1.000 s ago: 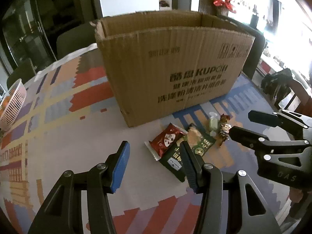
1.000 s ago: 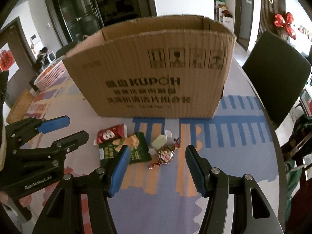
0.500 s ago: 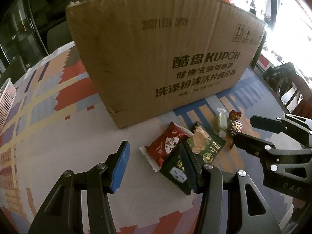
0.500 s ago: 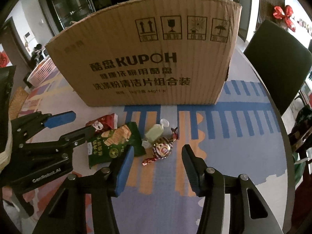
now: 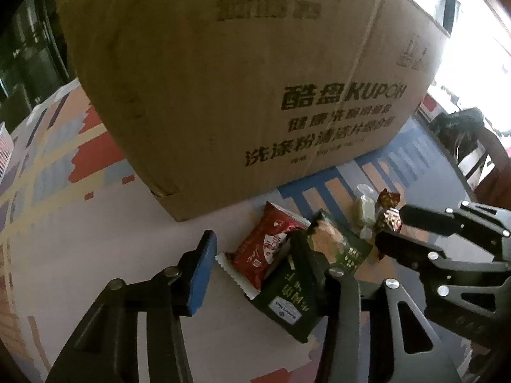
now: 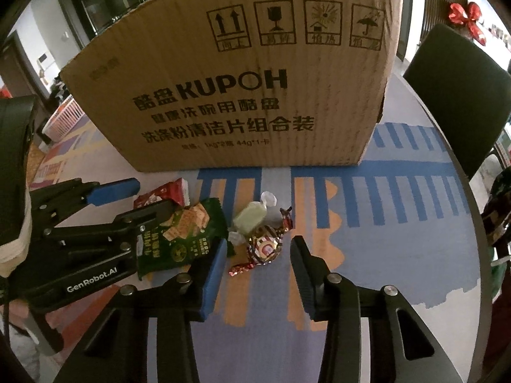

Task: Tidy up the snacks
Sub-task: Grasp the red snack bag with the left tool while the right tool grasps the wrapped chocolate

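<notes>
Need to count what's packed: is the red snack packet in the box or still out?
Out: red packet lies on table before box.

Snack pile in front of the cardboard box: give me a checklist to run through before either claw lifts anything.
1. Red packet lies between the left claw fingers: ok; the claw is closing, pads not yet pressing.
2. Left claw takes one packet only: not ok; its right finger sits on the green cracker packet.
3. Foil-wrapped candy lies ahead of the right claw, in line with its gap: ok; closing, no contact.
4. Pale green candy clear of that grip: cannot tell; it touches the foil one.
5. Cardboard box open on top: cannot tell.
</notes>
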The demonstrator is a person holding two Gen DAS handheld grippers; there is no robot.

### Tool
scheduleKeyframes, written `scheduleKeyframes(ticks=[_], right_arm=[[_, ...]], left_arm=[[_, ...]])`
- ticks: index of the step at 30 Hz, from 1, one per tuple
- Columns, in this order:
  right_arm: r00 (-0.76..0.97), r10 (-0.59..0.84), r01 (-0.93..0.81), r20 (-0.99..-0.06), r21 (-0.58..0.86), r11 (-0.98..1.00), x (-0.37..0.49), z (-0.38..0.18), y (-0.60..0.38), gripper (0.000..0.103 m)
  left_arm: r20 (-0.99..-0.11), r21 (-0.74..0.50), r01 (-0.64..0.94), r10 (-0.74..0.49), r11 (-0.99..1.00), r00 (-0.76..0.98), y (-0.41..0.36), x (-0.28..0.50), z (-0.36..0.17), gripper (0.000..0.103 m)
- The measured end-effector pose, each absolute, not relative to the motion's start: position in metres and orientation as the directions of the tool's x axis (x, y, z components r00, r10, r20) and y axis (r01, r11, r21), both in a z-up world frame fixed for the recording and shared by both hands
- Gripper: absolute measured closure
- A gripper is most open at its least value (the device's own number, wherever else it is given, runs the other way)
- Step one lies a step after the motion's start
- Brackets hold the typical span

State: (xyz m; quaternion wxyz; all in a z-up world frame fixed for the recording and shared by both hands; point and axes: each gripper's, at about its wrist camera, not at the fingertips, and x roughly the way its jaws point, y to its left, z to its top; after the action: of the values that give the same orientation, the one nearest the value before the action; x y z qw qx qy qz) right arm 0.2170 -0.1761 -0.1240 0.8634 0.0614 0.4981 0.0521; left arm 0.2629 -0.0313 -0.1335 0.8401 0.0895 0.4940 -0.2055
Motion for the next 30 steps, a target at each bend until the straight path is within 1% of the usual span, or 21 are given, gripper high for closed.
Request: scheduleKeyframes(ticks=[2, 4, 9, 11, 13, 20, 30], right_arm=[[0.496, 0.153, -0.032, -0.855, 0.158, 0.987, 0.219, -0.126, -0.175, 0.066], [0.491, 0.157, -0.033, -0.857, 0.162, 0.986, 0.220, -0.129, -0.175, 0.068], [0.482, 0.165, -0.025, -0.860, 0.175, 0.984, 0.225, -0.135, -0.173, 0.070], [0.487, 0.163, -0.023, -0.858, 0.174, 0.985, 0.225, -0.135, -0.173, 0.076], [0.489, 0.162, -0.029, -0.857, 0.170, 0.985, 0.226, -0.136, -0.173, 0.078], [0.503, 0.172, -0.031, -0.847, 0.181, 0.983, 0.223, -0.133, -0.183, 0.079], [0.561, 0.199, -0.077, -0.803, 0.189, 0.979, 0.199, -0.100, -0.179, 0.079]], left_arm=[[-0.869, -0.075, 0.435, -0.272, 0.897, 0.413, -0.032, 0.267, -0.136, 0.063], [-0.870, -0.099, 0.432, -0.289, 0.897, 0.400, -0.028, 0.269, -0.137, 0.066], [-0.869, -0.125, 0.424, -0.304, 0.897, 0.389, -0.024, 0.271, -0.139, 0.068], [-0.868, -0.134, 0.427, -0.314, 0.894, 0.384, -0.024, 0.270, -0.139, 0.073], [-0.866, -0.116, 0.431, -0.304, 0.895, 0.396, -0.025, 0.269, -0.137, 0.074], [-0.856, -0.080, 0.431, -0.284, 0.899, 0.433, -0.031, 0.257, -0.127, 0.076], [-0.822, -0.094, 0.392, -0.293, 0.915, 0.488, -0.028, 0.226, -0.100, 0.076]])
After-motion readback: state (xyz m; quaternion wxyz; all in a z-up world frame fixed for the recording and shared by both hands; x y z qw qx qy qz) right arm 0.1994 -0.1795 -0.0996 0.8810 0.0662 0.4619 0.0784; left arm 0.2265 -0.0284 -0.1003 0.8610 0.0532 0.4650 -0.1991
